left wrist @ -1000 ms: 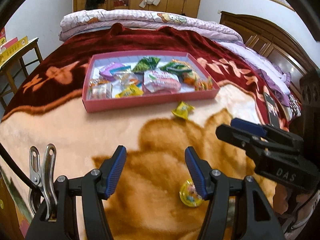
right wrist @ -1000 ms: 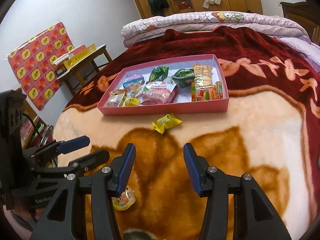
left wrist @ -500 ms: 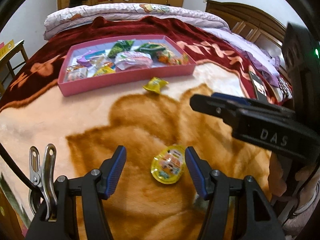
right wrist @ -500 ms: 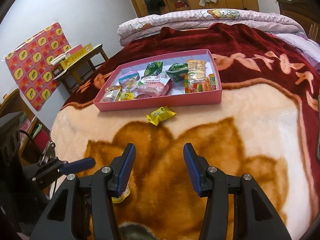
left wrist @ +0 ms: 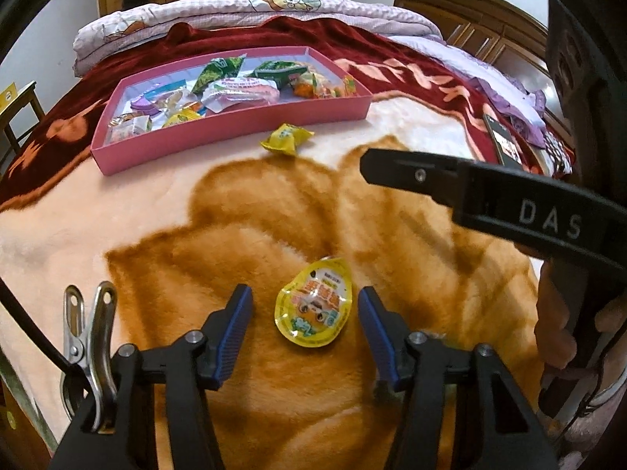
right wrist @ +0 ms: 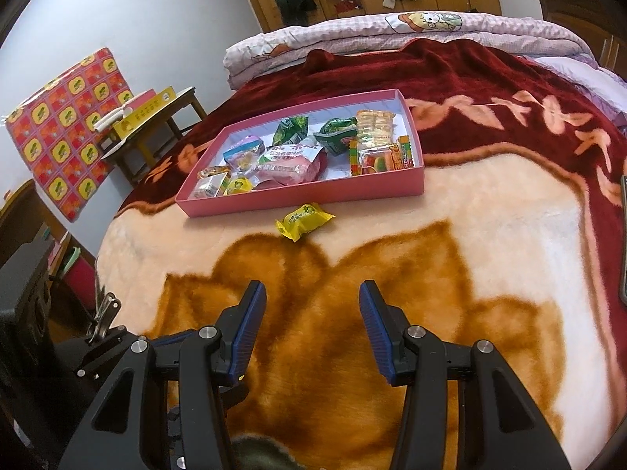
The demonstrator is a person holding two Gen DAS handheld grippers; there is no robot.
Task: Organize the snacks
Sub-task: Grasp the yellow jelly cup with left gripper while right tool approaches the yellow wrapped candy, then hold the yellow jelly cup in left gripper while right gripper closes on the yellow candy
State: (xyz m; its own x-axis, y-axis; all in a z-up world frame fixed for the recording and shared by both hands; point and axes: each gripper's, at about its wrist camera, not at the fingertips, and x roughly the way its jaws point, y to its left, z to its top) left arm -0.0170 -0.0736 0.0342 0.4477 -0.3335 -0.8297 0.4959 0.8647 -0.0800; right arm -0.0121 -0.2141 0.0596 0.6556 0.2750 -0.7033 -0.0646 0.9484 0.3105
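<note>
A yellow round snack cup (left wrist: 313, 307) lies on the orange blanket, squarely between the open blue-padded fingers of my left gripper (left wrist: 303, 329), untouched. A yellow wrapped snack (left wrist: 286, 139) lies just in front of the pink tray (left wrist: 235, 137), which holds several snack packets. In the right wrist view the same yellow wrapped snack (right wrist: 303, 221) lies ahead of my right gripper (right wrist: 311, 321), which is open and empty over the blanket, with the pink tray (right wrist: 313, 196) beyond. The right gripper's arm crosses the left wrist view at the right.
A dark phone (left wrist: 503, 143) lies on the bed's right side. A small wooden table (right wrist: 156, 125) and a red patterned board (right wrist: 66, 125) stand left of the bed. Folded quilts (right wrist: 392, 35) lie at the head end.
My left gripper has moved forward and down, so the yellow snack cup now sits between its fingers. The right gripper has shifted slightly closer to the tray.
</note>
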